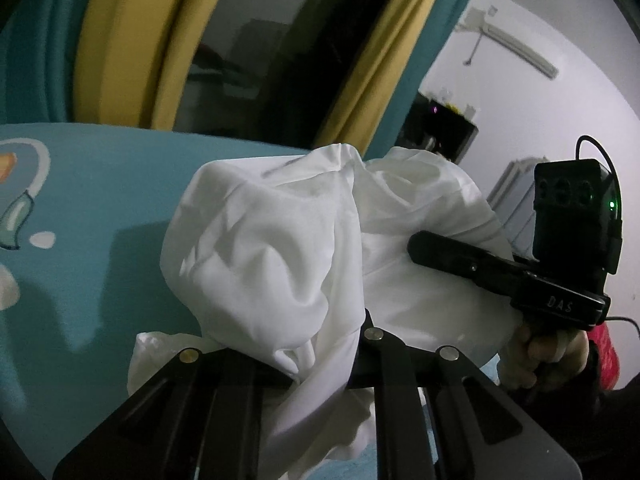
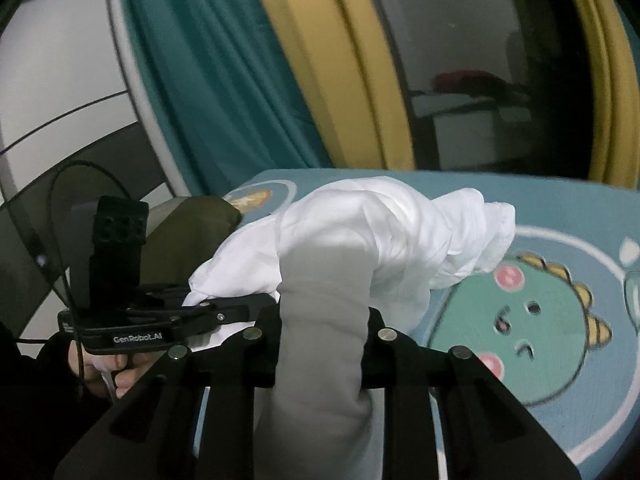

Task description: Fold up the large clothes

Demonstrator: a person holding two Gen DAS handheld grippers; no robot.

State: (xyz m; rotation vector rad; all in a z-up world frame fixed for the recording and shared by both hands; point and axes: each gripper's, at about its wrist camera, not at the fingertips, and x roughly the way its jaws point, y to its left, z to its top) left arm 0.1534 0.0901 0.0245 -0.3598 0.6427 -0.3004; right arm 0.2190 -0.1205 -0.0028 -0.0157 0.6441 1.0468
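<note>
A crumpled white garment hangs bunched above the teal bed sheet. In the left wrist view my left gripper is shut on a fold of it, and the cloth spills over and hides the fingertips. My right gripper comes in from the right with its tip against the same garment, a hand on its handle. In the right wrist view my right gripper is shut on a thick shaded roll of the white garment. The left gripper grips the cloth's left side there.
The bed sheet has a green cartoon dinosaur print. An olive cushion lies at the bed's far left corner. Teal and yellow curtains hang behind the bed beside a dark window. An air conditioner is on the white wall.
</note>
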